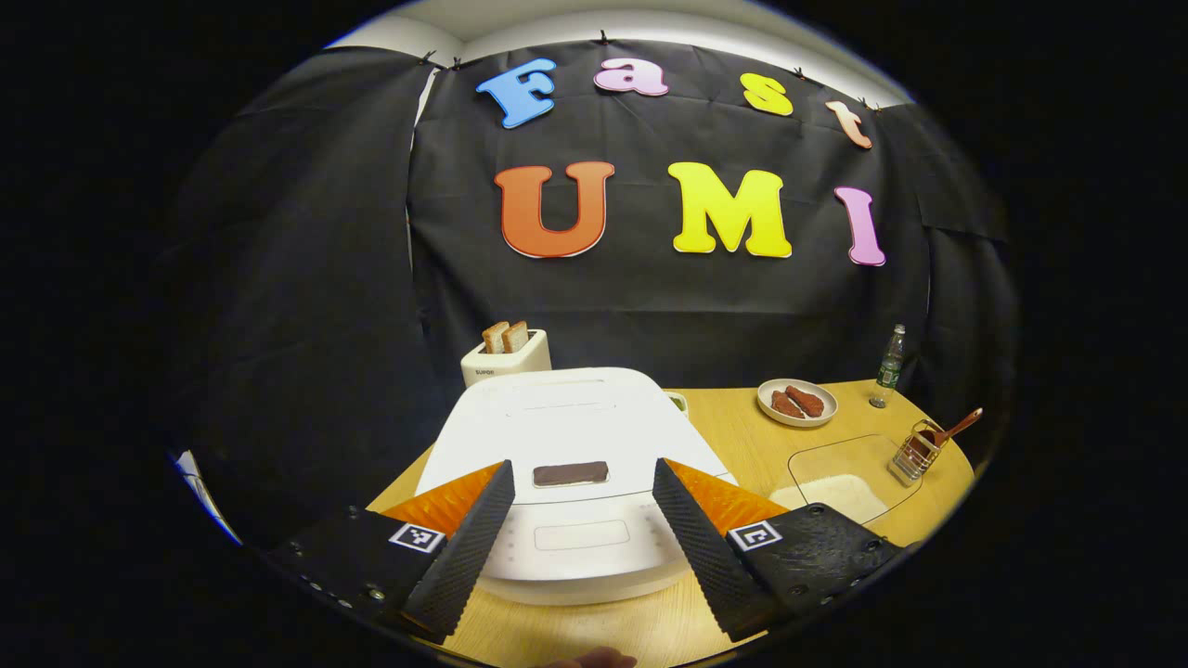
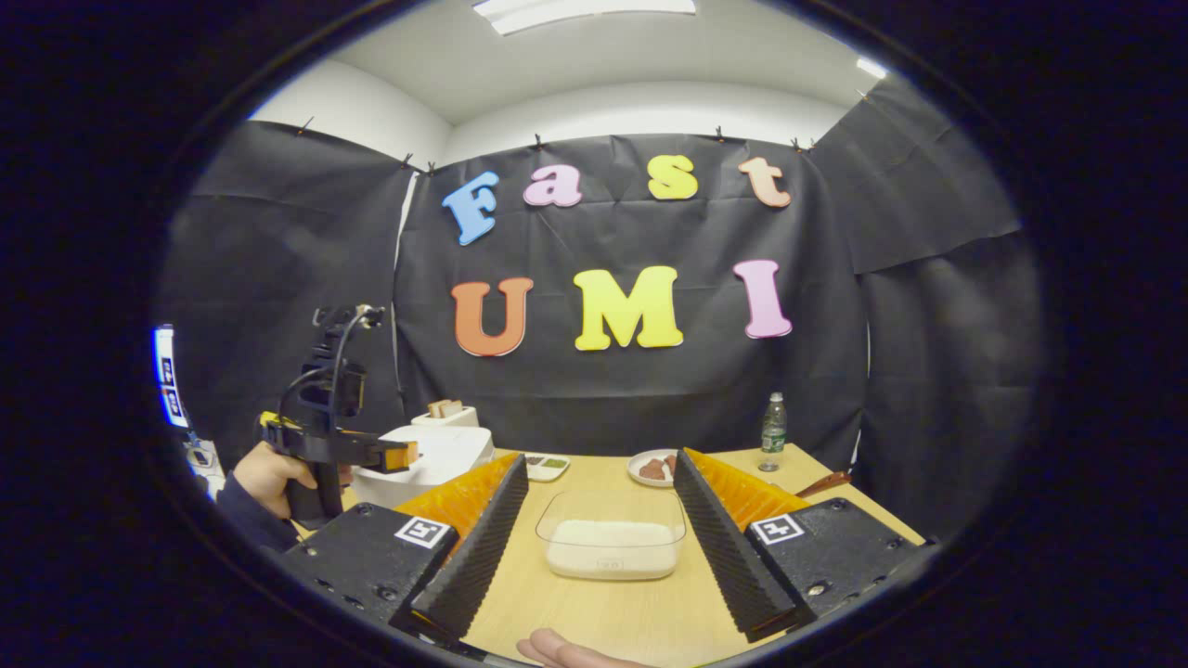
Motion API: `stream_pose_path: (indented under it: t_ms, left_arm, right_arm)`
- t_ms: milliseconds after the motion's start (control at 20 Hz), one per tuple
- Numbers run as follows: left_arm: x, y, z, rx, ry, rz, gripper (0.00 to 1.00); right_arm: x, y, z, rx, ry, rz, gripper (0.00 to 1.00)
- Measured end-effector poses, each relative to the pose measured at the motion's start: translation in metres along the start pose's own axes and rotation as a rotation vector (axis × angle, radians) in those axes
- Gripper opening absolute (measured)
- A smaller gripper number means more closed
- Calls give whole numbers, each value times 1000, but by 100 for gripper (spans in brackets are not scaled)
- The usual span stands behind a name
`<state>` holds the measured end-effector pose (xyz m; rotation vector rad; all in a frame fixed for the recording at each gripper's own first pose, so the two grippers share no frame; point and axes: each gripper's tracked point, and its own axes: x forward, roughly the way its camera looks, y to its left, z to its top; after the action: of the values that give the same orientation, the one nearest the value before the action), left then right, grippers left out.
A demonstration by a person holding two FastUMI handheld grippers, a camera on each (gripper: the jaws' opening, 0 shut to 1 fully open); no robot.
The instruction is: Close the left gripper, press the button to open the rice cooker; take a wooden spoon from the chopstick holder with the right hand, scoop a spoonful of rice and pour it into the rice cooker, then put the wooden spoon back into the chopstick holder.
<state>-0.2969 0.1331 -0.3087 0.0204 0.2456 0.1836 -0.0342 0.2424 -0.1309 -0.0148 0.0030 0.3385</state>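
Left gripper (image 1: 583, 496) hovering over the closed rice cooker (image 1: 566, 436) at the table's (image 1: 742, 445) left side, jaws spread wide, empty. Right gripper (image 2: 594, 515) likewise released, gripping nothing, aimed at the clear container of rice (image 2: 611, 543) mid-table. Wooden spoon (image 1: 951, 430) standing tilted in the wire chopstick holder (image 1: 917, 450) near the right edge. Beyond: toaster (image 1: 506, 357) with 2 slices, plate (image 1: 796, 402), bottle (image 1: 889, 366) at the far edge.

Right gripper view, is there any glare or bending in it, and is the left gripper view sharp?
Right gripper view: ceiling light glares at the top, and fisheye distortion bows the wall edges. Left gripper view: the rice cooker is sharp and evenly lit, while the table curves toward the rim, where the image darkens.
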Motion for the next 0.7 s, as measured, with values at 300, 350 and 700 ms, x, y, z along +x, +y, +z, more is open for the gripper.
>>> stream_pose_path:
  t_ms: [300,350,700]
  left_arm:
    - [-89,-17,55,-2,-166,-18,95]
    - [-105,-22,62,-9,-192,-28,95]
    - [-181,-45,63,-15,-293,-57,95]
  right_arm:
    - [0,-26,3,22,-8,-54,100]
    - [-1,-28,5,20,-9,-56,100]
    - [-18,-49,29,-13,-72,-89,100]
